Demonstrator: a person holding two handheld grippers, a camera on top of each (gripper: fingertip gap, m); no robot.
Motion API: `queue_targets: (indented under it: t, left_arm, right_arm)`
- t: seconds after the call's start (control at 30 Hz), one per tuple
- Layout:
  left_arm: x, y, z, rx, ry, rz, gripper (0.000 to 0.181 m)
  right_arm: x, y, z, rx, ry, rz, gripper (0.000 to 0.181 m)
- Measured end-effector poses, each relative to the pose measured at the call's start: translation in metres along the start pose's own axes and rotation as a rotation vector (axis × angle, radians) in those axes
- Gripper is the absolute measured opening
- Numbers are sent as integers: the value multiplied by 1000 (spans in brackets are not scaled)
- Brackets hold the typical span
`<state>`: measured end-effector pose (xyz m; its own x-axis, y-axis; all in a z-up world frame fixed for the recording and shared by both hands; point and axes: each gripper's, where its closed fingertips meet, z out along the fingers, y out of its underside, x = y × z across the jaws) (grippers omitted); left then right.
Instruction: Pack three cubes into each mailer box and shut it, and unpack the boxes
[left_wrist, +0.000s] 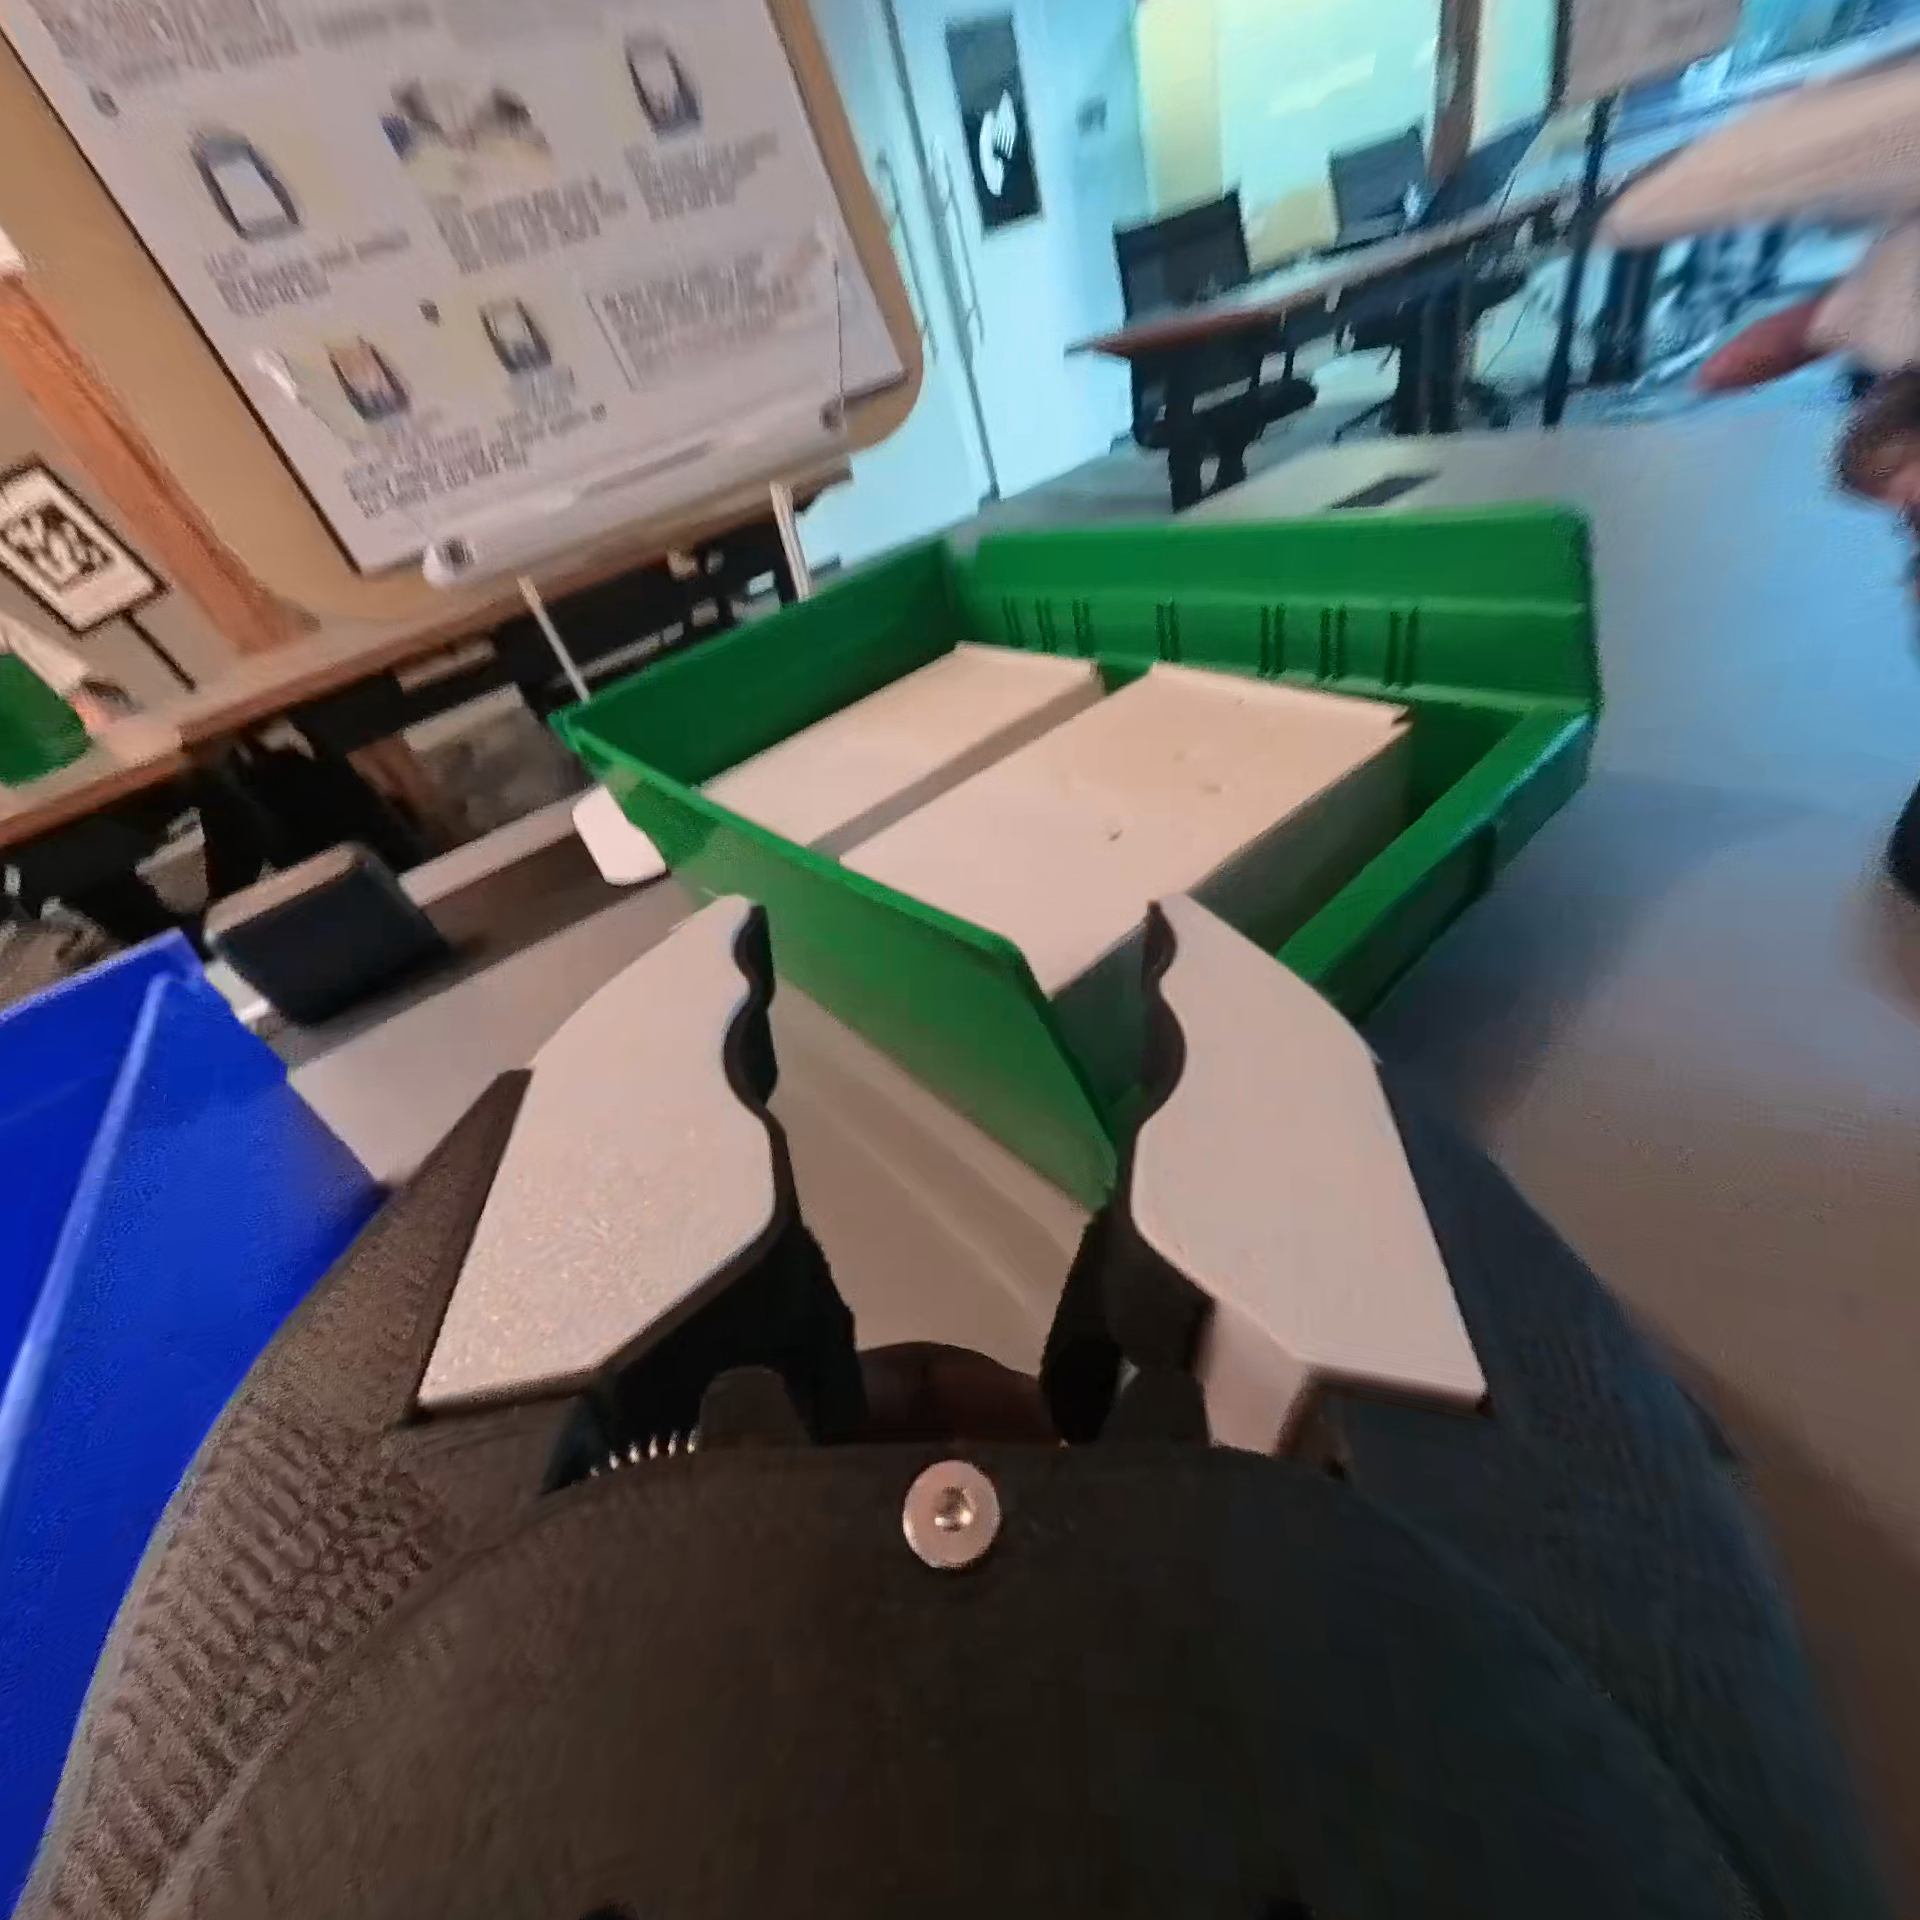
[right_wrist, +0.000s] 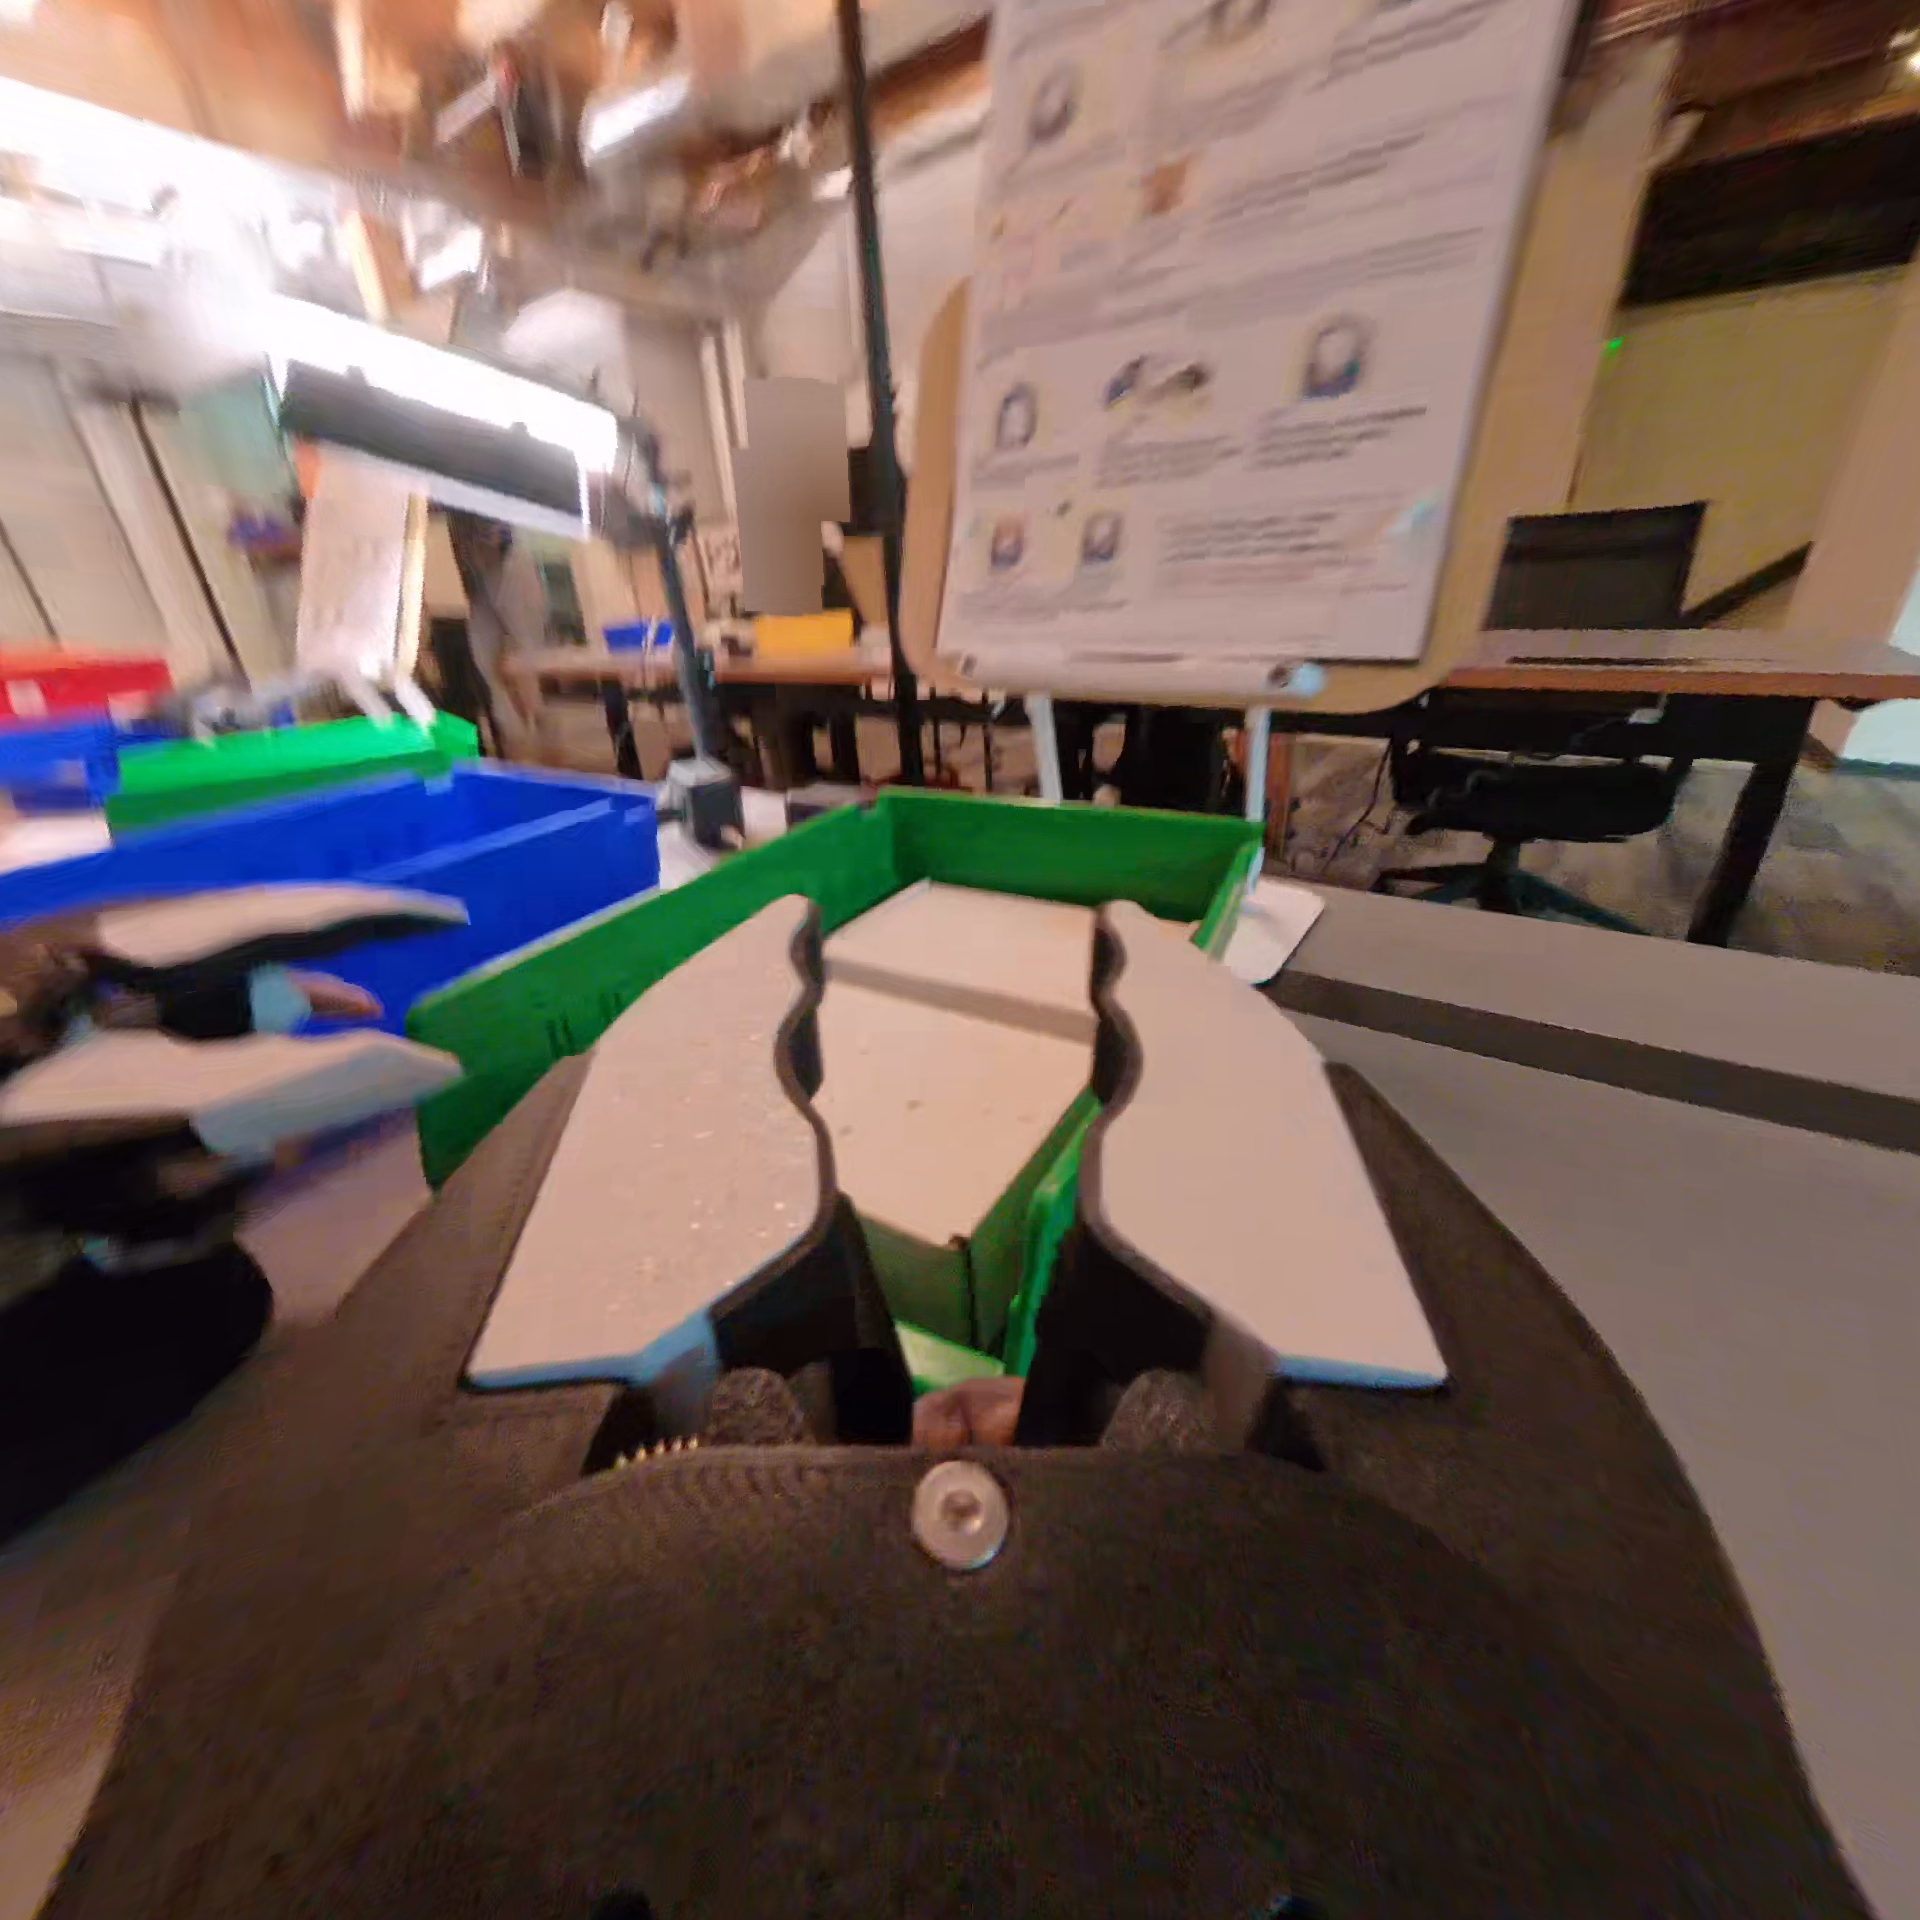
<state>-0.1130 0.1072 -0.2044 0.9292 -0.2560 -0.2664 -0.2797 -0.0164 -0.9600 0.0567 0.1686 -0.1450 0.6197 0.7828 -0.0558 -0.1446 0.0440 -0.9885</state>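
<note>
Smooth green plastic bin (left_wrist: 914, 997), matt white boxes (left_wrist: 1122, 810)

A grey table (left_wrist: 1621, 1039) carries a green bin (left_wrist: 935, 997), with a blue bin (left_wrist: 125, 1195) just beside it.

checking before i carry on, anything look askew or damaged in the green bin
Nothing stands out. Two closed white cardboard mailer boxes lie flat side by side in the green plastic bin, lids shut, no visible dents. Both views are motion-blurred, so fine damage could go unseen.
</note>
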Motion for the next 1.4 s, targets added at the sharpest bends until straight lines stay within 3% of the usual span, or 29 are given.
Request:
queue_targets:
  t: [0.07, 0.17, 0.3, 0.5, 0.97, 1.4]
  left_arm:
    - [-4, 8, 7, -59, -18, -20, 57]
    - [-2, 16, 13, -126, 9, -17, 30]
    - [-29, 25, 9, -182, -162, 157, 15]
    - [-72, 38, -5, -296, -337, 228, 13]
    - [-113, 53, -56, -447, -594, 244, 15]
    - [-143, 62, -80, -483, -701, 160, 15]
  right_arm:
    - [10, -11, -7, 46, 28, 42, 55]
    - [21, -7, -7, 49, 117, -69, 66]
    - [16, 14, 0, -54, 117, -225, 68]
    - [7, 24, 4, -89, 77, -208, 67]
    - [7, 29, 4, -115, 62, -193, 65]
    - [5, 33, 6, -132, 47, -191, 64]
